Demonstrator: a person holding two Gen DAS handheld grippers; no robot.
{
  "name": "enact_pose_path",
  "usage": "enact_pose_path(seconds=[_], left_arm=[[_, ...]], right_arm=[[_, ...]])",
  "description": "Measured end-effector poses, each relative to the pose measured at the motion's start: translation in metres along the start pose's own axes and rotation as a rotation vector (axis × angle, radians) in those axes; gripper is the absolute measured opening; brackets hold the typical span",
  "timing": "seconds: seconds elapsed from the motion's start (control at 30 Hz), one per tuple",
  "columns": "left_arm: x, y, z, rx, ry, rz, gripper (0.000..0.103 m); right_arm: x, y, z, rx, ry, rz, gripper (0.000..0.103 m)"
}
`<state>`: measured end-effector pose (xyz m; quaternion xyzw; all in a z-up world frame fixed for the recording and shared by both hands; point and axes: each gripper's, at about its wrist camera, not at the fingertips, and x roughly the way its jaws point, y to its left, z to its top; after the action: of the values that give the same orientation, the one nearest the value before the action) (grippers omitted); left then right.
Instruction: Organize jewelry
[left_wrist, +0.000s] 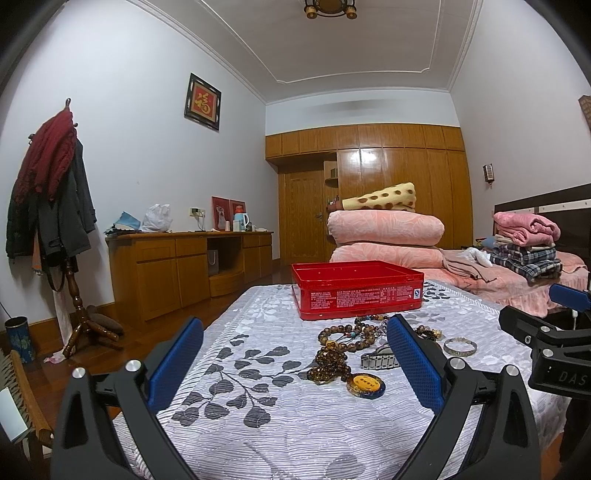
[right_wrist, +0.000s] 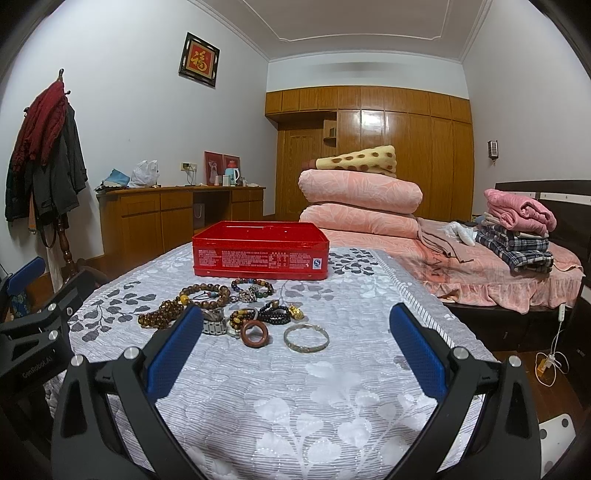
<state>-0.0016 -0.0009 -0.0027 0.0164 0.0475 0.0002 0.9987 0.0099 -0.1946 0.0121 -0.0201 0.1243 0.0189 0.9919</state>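
Nothing sorted yet: beaded bracelets (right_wrist: 201, 295), silver bangle (right_wrist: 306, 338), brown ring (right_wrist: 255, 332), steel watch (left_wrist: 376, 360) lie on grey leaf-print quilt (right_wrist: 295, 398) before red rectangular tin (right_wrist: 260, 249); left claw (left_wrist: 295, 363), right claw (right_wrist: 295, 343) both apart, empty

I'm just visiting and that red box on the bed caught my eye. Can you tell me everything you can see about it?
The red box looks like a shallow rectangular metal tin with rounded corners, glossy, its lid off so it stands open. The side facing us carries fine white print and a small blue-and-white mark. It sits flat on the grey leaf-patterned bedspread, just behind the pile of bracelets. Its contents are hidden from here. No claw touches it.
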Motion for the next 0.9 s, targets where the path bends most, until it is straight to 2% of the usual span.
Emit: enact_pose_path(seconds=[0.9], left_arm=[[0.0004, 0.0011, 0.0011, -0.002, -0.001, 0.001, 0.097]], right_arm=[[0.0, -0.0005, 0.0005, 0.0, -0.001, 0.0, 0.098]])
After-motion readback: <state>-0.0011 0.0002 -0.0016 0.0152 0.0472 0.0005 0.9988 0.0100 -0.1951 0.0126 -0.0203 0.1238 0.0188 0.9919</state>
